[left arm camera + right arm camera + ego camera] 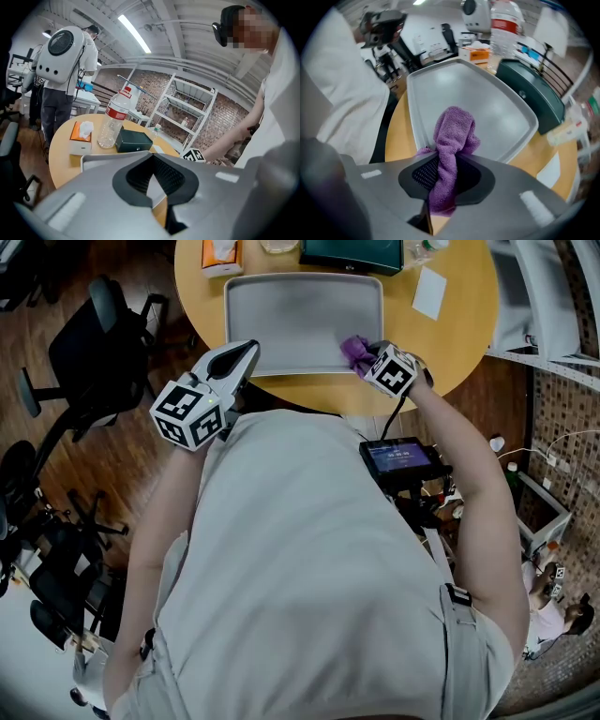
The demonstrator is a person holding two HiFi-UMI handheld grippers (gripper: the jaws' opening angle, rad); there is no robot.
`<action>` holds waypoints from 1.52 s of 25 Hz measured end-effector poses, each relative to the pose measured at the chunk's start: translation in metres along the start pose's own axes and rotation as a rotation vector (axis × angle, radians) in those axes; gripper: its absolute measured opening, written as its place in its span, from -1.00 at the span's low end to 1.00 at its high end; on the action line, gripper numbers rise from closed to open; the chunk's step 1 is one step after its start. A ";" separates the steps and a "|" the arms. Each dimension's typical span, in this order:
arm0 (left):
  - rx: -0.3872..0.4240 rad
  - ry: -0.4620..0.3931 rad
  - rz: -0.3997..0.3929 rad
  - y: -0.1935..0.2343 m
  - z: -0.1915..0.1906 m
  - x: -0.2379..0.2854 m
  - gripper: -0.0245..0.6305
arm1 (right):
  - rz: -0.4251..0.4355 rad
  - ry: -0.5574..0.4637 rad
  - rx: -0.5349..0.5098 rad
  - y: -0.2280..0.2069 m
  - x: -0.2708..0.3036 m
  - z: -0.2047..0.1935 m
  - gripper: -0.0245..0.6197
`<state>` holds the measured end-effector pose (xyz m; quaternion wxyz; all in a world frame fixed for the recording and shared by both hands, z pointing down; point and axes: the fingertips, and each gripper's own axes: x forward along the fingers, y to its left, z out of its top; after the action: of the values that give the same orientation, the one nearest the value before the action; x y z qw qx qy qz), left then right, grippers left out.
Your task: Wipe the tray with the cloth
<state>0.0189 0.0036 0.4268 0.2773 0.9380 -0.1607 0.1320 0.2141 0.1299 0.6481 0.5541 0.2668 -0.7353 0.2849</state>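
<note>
The grey tray lies on the round yellow table. My right gripper points steeply down at the tray's near right corner, shut on the purple cloth. In the right gripper view the cloth bunches up between the jaws of the right gripper and rests on the tray near its rim. My left gripper hovers at the tray's near left edge, shut with nothing in it. The left gripper view looks past the closed jaws of the left gripper to the tray rim.
Behind the tray stand an orange tissue box, a plastic bottle and a dark green box. A white card lies at the right. An office chair is left of the table. A person with a white backpack stands beyond.
</note>
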 end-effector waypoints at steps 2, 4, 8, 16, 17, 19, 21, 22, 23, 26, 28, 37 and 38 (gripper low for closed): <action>-0.002 -0.005 0.012 0.001 0.002 0.003 -0.93 | 0.009 0.012 -0.217 0.003 0.000 0.000 -0.68; -0.009 -0.009 0.029 0.003 0.002 0.004 -0.93 | 0.046 0.004 -0.417 0.006 0.002 -0.002 -0.68; -0.028 -0.008 0.064 0.007 -0.002 0.003 -0.93 | 0.164 -0.005 -0.650 0.009 0.001 -0.005 -0.68; -0.050 -0.005 0.104 0.016 -0.008 0.004 -0.93 | 0.323 0.049 -0.799 0.004 0.002 -0.002 -0.68; -0.051 -0.005 0.110 0.017 -0.008 0.003 -0.93 | 0.338 0.058 -0.806 0.003 0.002 -0.001 -0.68; -0.052 -0.006 0.119 0.019 -0.007 0.001 -0.93 | 0.369 0.081 -0.815 -0.002 0.001 0.001 -0.68; -0.055 -0.008 0.129 0.021 -0.006 -0.001 -0.93 | 0.398 0.108 -0.818 -0.007 -0.001 0.005 -0.69; -0.057 -0.010 0.135 0.023 -0.005 -0.002 -0.93 | 0.407 0.120 -0.822 -0.011 -0.001 0.008 -0.69; -0.059 -0.012 0.141 0.024 -0.005 -0.004 -0.93 | 0.411 0.129 -0.827 -0.015 -0.001 0.011 -0.69; -0.071 -0.013 0.159 0.029 -0.008 -0.010 -0.93 | 0.402 0.148 -0.839 -0.033 -0.001 0.025 -0.69; -0.080 -0.009 0.170 0.031 -0.011 -0.014 -0.93 | 0.375 0.158 -0.837 -0.049 -0.001 0.036 -0.69; -0.090 -0.012 0.208 0.038 -0.014 -0.023 -0.93 | -0.057 0.169 -0.760 -0.154 0.002 0.103 -0.68; -0.091 -0.014 0.209 0.039 -0.014 -0.024 -0.93 | -0.106 0.169 -0.751 -0.160 0.003 0.107 -0.68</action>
<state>-0.0199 -0.0138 0.4484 0.3032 0.9035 -0.2653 0.1463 0.2556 -0.0576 0.6466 0.6860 0.0587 -0.7252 -0.0123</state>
